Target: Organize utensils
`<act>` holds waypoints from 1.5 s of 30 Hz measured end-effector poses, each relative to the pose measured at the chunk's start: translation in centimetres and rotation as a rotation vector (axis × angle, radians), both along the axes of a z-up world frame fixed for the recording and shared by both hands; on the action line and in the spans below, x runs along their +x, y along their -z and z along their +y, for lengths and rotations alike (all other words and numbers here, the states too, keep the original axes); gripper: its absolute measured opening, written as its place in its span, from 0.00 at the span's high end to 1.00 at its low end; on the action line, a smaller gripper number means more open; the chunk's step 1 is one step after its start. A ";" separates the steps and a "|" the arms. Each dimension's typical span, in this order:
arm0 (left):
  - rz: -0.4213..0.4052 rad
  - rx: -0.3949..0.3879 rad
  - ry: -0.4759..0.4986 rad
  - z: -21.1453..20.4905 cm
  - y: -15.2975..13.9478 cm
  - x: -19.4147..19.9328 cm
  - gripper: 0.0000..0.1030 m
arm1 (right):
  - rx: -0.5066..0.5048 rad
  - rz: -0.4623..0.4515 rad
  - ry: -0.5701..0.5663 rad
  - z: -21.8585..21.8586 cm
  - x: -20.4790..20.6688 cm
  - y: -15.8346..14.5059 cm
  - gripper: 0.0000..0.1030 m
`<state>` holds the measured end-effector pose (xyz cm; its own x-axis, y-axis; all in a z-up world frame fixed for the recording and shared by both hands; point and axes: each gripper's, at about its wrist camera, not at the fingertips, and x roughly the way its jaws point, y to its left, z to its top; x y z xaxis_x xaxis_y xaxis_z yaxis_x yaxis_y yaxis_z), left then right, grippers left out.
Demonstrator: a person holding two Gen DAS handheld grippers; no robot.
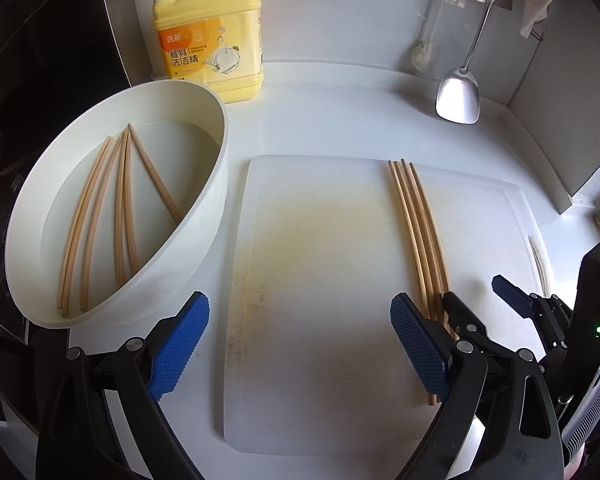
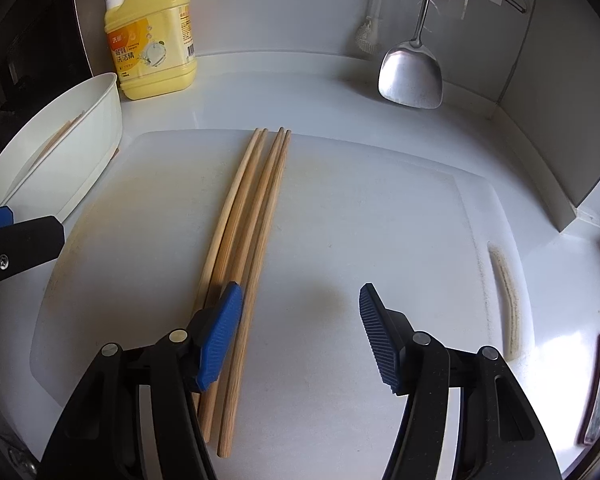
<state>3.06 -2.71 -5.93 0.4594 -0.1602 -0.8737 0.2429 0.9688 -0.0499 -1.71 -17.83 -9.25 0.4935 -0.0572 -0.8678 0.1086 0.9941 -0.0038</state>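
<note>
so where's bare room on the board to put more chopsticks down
The cutting board is bare between its left edge and the four chopsticks, and again right of them. The white basin already holds five. The right gripper crowds the chopsticks' near ends.

The left gripper (image 1: 300, 344), black-armed with blue textured pads, hung with its jaws wide apart above a stained white plastic cutting board (image 1: 320, 280). Four wooden chopsticks (image 1: 418, 232) lay side by side on the board's right part. Five more wooden chopsticks (image 1: 116, 216) rested in a round white plastic basin (image 1: 204, 208) just left of the board. The right gripper (image 1: 474, 296) sat over the four chopsticks' near ends, jaws parted.
</note>
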 end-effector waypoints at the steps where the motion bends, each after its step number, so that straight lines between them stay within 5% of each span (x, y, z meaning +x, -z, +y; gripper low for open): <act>1: -0.001 -0.002 0.003 -0.2 0.0 -0.1 0.12 | 0.003 -0.002 0.002 0.0 0.1 0.0 0.44; 5: -0.001 0.005 0.015 -0.7 0.2 -0.2 0.12 | 0.015 -0.028 -0.022 -0.1 0.2 0.0 0.49; 12: 0.008 -0.020 0.029 -2.4 1.1 0.0 0.12 | 0.034 -0.045 -0.064 -1.8 0.2 -0.2 0.92; 25: 0.000 0.039 0.074 -6.9 4.4 0.2 0.12 | 0.070 -0.048 -0.007 -6.2 -1.0 -0.1 0.93; 45: -0.002 0.032 0.027 -6.3 6.1 0.8 0.05 | 0.080 -0.058 0.000 -6.6 -1.2 0.0 0.93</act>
<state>3.83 -9.01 -12.04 0.4573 -0.1443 -0.8775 0.2690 0.9630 -0.0181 -2.89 -24.38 -9.22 0.5429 0.0112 -0.8397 0.1066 0.9909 0.0822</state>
